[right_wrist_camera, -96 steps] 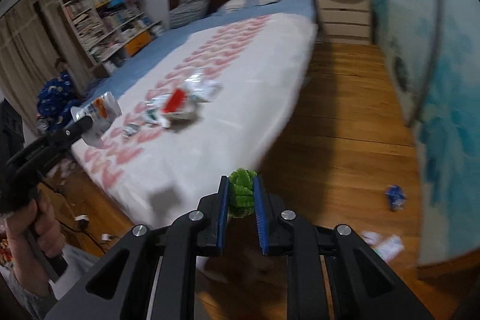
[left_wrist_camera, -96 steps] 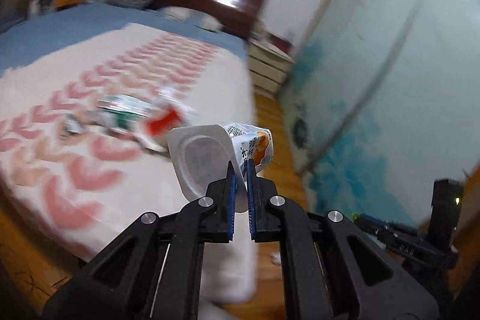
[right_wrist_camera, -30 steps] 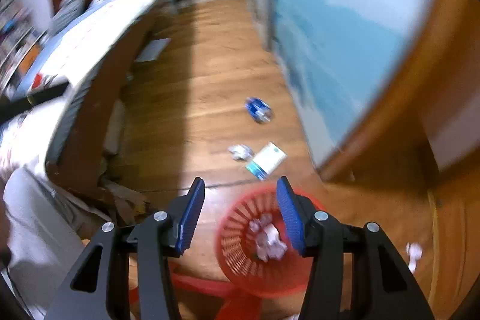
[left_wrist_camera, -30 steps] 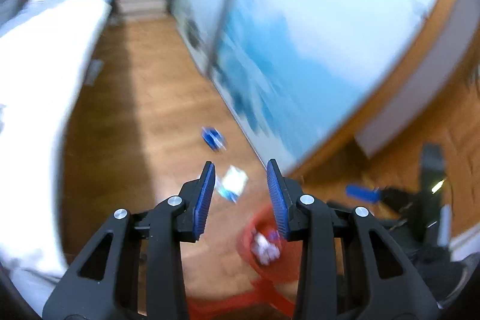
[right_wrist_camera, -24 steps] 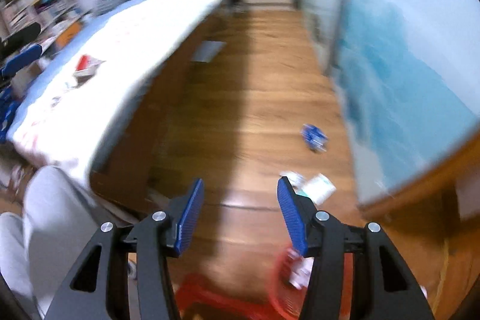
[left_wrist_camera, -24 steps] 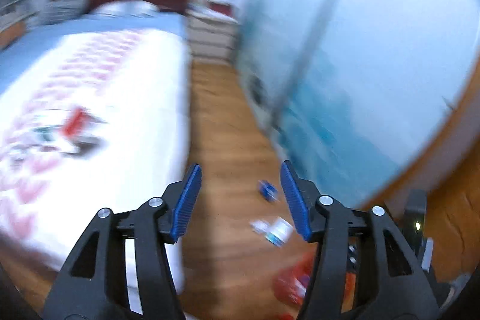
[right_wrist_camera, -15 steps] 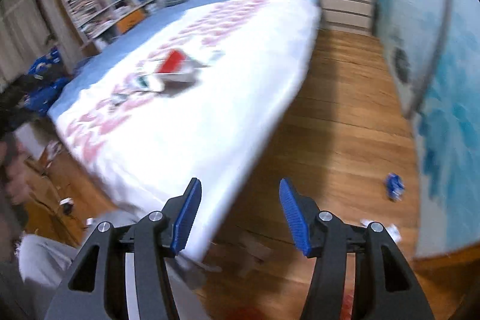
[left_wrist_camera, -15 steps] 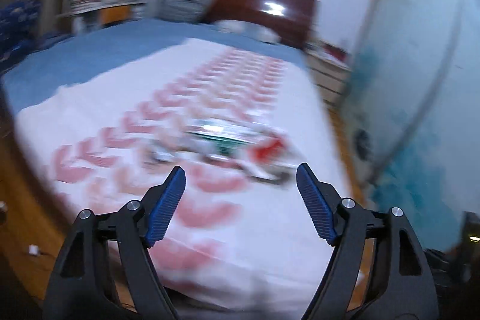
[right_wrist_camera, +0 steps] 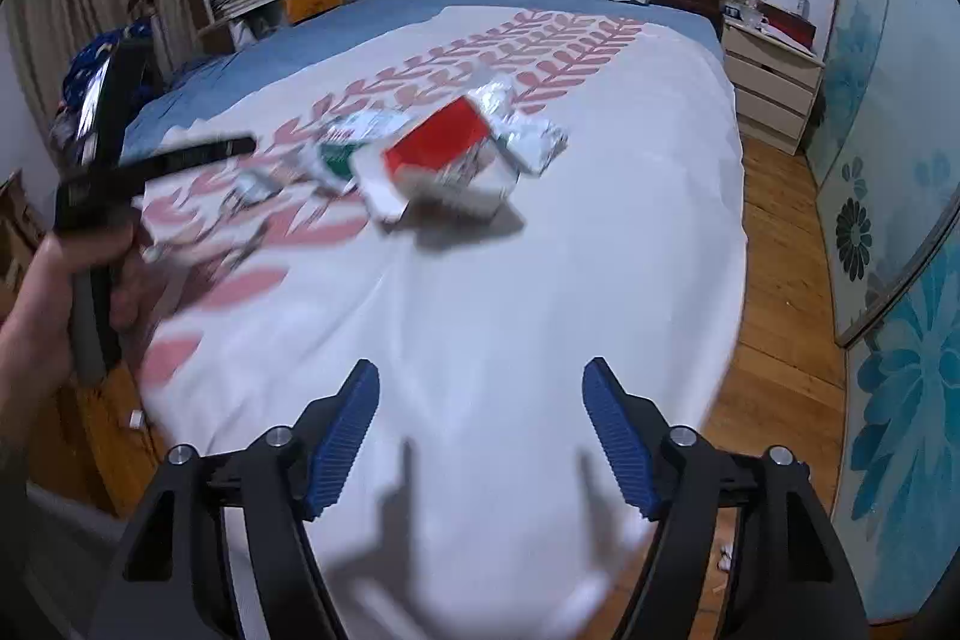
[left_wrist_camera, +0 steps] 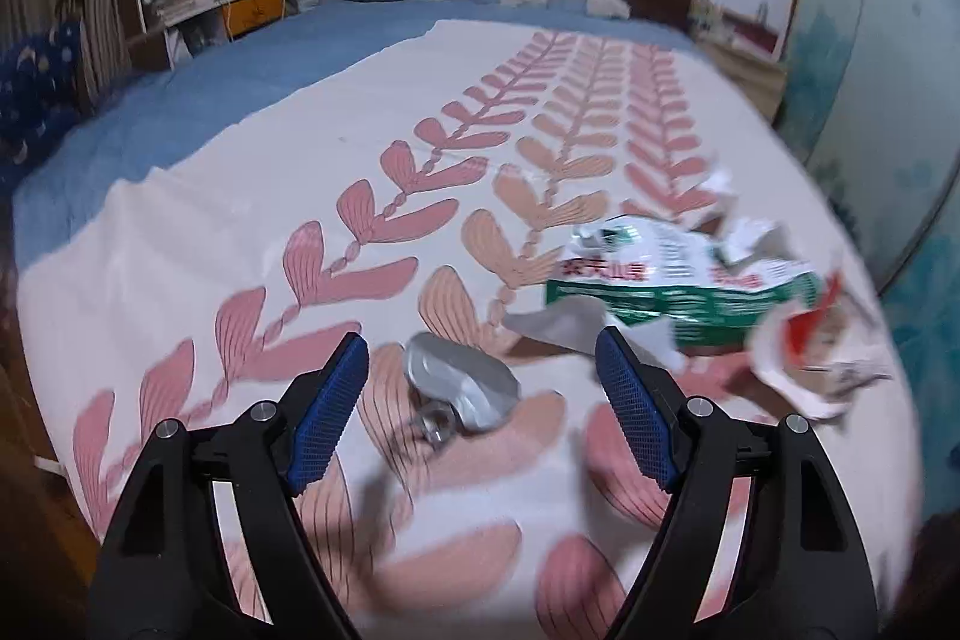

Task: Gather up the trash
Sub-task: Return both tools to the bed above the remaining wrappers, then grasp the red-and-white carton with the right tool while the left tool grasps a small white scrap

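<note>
Left gripper [left_wrist_camera: 480, 400] wide, empty, over crushed can [left_wrist_camera: 459, 388] on bed [left_wrist_camera: 180, 232]: likely light, slippery; pinch its flattened body.

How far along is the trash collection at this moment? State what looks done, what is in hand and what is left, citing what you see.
Done: nothing in these views shows collected trash.
In hand: nothing. The left gripper and right gripper are both open and empty, the left one framing a crushed silver piece.
Left: that piece, the green-and-white wrapper, the red-and-white carton and the foil wrappers, all lying on the bedspread.
</note>
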{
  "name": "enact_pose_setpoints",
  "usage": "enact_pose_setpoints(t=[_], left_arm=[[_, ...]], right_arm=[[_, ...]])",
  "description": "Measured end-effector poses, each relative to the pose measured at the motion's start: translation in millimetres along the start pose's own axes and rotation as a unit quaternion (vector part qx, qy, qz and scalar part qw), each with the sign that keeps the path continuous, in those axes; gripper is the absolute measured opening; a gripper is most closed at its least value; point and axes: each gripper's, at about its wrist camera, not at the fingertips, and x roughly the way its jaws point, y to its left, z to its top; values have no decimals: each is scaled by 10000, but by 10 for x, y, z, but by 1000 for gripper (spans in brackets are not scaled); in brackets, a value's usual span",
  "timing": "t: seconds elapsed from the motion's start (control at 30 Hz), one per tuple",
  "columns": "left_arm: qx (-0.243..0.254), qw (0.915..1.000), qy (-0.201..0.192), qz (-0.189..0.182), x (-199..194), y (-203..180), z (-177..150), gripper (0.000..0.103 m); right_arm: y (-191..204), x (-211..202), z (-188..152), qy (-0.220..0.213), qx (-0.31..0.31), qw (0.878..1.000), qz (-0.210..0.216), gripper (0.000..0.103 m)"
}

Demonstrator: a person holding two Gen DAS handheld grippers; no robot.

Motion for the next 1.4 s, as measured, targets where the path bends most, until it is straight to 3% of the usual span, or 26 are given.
enact_pose_setpoints(t=[0.1, 0.2, 0.37, 0.43, 0.63, 0.7, 0.8, 0.83, 0.93, 1.07, 1.33, 1.4], left_arm=[[-72, 9991, 425, 26, 185, 28, 34, 78], [-281, 9972, 666, -210, 323, 115, 50, 78], [-558, 9927, 974, -443, 491, 198, 32, 78], [-566, 9904, 1196, -389, 583, 186, 4, 78], [-392, 9906, 1285, -242, 648, 113, -15, 77], [-480, 9904, 1255, -332, 637, 152, -23, 72], [-660, 9902, 1195, -298, 644, 211, -10, 43], [-707, 9901, 1168, -341, 646, 218, -3, 38], [-849, 9892, 1108, -455, 630, 254, -1, 31], [-1067, 9867, 994, -722, 586, 290, 9, 11], [-1074, 9892, 709, -702, 419, 205, 49, 4], [-1069, 9894, 653, -736, 377, 185, 55, 4]], right_arm=[[-75, 309, 282, 21, 484, 9985, 255, 73], [-200, 537, 495, 26, 1094, 9924, 555, 73], [-293, 807, 716, -23, 1520, 9859, 703, 75], [-324, 969, 775, 79, 1655, 9834, 736, 76], [-288, 1170, 793, 166, 1814, 9792, 894, 76], [-279, 1145, 783, 135, 1847, 9779, 973, 76], [-288, 1132, 802, 101, 1796, 9781, 1051, 76], [-281, 1142, 836, 81, 1727, 9795, 1030, 76], [-271, 1154, 913, 50, 1615, 9817, 1005, 76], [-222, 1258, 1029, 41, 1404, 9858, 916, 80], [-9, 1427, 1116, -5, 1080, 9901, 897, 80], [43, 1459, 1117, 54, 974, 9916, 849, 71]])
